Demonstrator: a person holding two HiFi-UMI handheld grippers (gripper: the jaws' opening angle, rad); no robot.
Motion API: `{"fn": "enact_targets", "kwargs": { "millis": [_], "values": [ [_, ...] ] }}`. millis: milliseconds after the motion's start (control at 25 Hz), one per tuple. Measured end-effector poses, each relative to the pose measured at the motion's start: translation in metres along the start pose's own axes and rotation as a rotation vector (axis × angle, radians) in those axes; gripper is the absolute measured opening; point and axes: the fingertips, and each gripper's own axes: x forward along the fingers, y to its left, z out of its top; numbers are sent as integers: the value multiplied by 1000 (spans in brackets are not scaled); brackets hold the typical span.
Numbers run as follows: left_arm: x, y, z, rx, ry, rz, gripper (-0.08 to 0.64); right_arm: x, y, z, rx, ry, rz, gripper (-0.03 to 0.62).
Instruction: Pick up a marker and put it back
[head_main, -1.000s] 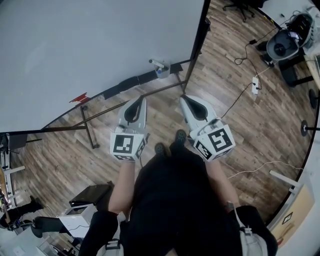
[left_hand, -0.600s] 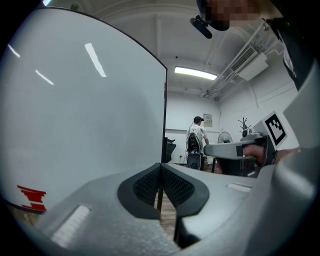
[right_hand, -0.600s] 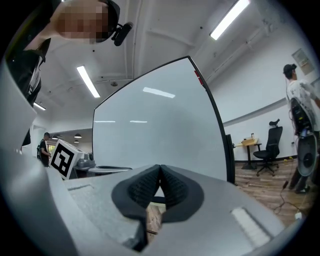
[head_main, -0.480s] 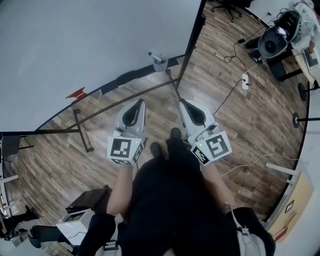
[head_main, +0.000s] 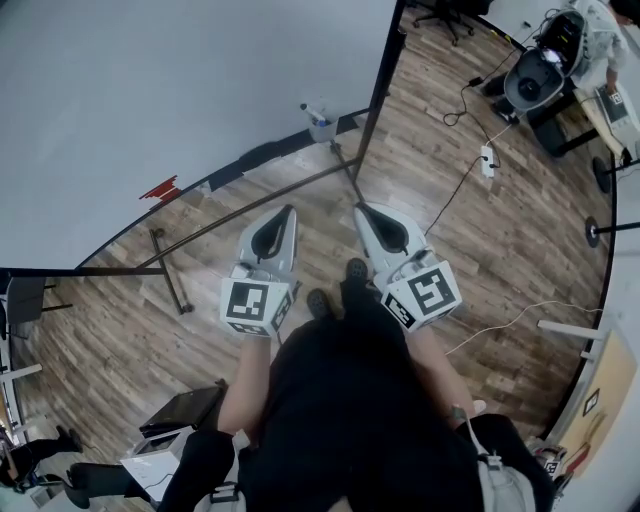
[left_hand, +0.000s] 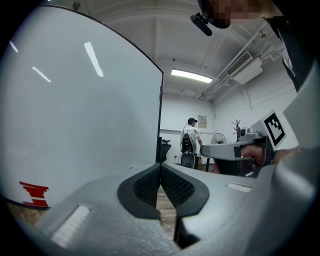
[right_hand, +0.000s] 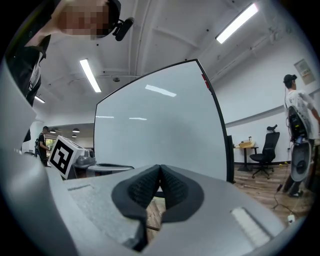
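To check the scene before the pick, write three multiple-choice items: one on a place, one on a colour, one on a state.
1. Where does the small cup stand?
A. on the whiteboard's bottom ledge, by its right post
B. on the floor
C. on a chair

2. What colour is the mark low on the whiteboard?
A. green
B. red
C. blue

3. How do the left gripper's jaws stand?
A. wide apart
B. closed on a marker
C. together, empty

Key: 1 A, the head view shows the cup on the ledge beside the post. 2 B, the mark shows red in two views. 3 C, the pads meet with nothing between them.
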Motion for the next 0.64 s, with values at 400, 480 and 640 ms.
{"fn": "enact_targets", "kwargs": {
  "millis": [400,480,640],
  "values": [
    [2,4,2,4,3,-18,11,6,2,1,-14,15,-12,2],
    [3,4,3,4,0,-21,11,7,1,2,-18,16,-14,2],
    [6,3,5,4,-4,-26,11,7,0,2,-24,19,-21,2]
  ]
}}
